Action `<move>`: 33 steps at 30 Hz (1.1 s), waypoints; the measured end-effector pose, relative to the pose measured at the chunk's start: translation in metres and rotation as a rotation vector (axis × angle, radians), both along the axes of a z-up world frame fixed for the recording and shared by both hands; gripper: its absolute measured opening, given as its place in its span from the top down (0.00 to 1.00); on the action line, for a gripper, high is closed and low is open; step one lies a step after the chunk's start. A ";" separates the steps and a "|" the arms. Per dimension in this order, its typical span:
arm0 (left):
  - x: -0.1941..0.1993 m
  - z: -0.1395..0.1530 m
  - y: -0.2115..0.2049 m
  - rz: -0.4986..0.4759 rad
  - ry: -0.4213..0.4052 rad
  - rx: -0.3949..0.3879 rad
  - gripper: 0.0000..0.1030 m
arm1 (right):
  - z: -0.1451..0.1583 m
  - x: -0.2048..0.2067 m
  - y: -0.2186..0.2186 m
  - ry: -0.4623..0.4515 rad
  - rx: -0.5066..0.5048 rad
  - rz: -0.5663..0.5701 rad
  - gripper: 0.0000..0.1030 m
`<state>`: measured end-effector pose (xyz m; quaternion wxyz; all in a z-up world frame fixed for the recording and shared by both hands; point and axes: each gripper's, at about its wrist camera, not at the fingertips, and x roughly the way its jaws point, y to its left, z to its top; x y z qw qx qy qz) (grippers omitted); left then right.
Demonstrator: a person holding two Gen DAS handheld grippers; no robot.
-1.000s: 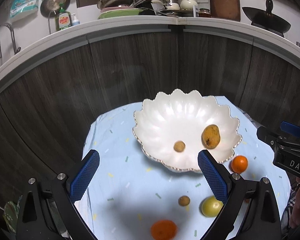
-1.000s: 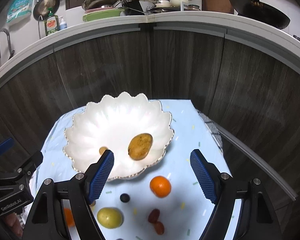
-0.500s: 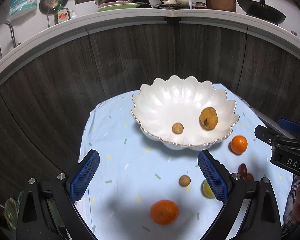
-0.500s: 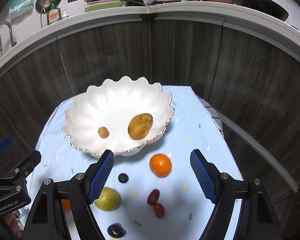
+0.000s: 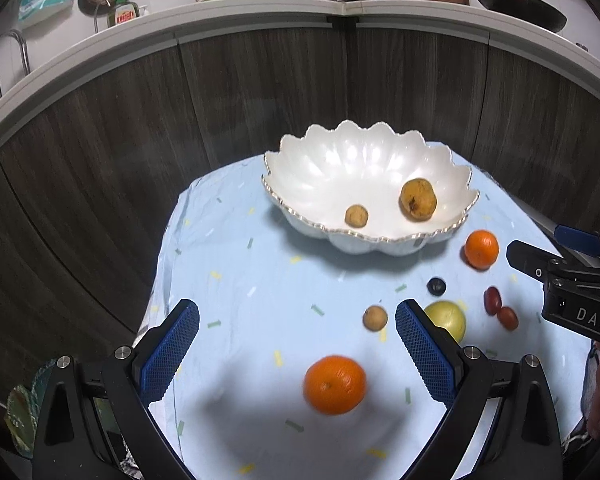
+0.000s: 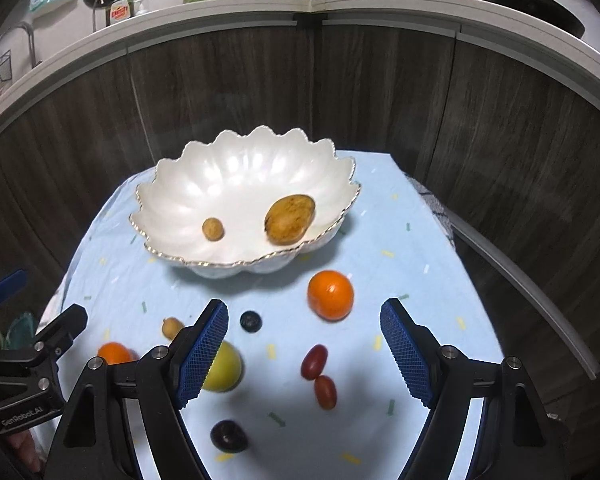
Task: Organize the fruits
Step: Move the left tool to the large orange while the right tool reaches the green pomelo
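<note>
Bare cloth (image 5: 236, 280) lay open left of the scalloped bowl (image 5: 328, 160); right of it, scattered fruit crowded the passage, nearest an orange (image 6: 330, 295) and yellow fruit (image 6: 226, 368)

"DAS" on right hand-held gripper (image 5: 532, 264), "GenRobot.AI" on left hand-held gripper (image 6: 32, 332)

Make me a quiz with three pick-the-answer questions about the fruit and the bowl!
1. Where is the yellow-green fruit?
A) in the bowl
B) on the blue cloth
C) on the counter

2. How many fruits lie in the white bowl?
A) two
B) four
C) none

3. How is the right gripper?
A) open, holding nothing
B) shut on an orange
C) shut on the bowl

Answers: 1 B, it sits on the blue cloth. 2 A, a small brown fruit and a big brown fruit. 3 A, nothing touches its pads.
</note>
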<state>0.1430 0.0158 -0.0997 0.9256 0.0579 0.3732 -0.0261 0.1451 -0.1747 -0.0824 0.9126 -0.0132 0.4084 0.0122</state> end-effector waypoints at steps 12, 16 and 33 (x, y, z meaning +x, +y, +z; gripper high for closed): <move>-0.010 -0.025 0.011 -0.003 0.038 0.007 0.03 | -0.025 -0.009 0.022 0.038 0.000 0.078 0.23; -0.011 -0.034 0.009 -0.017 0.047 0.015 0.03 | -0.033 -0.009 0.025 0.048 0.004 0.116 0.23; -0.010 -0.065 0.000 -0.050 0.110 0.008 0.03 | -0.058 -0.002 0.034 0.061 0.026 0.194 0.23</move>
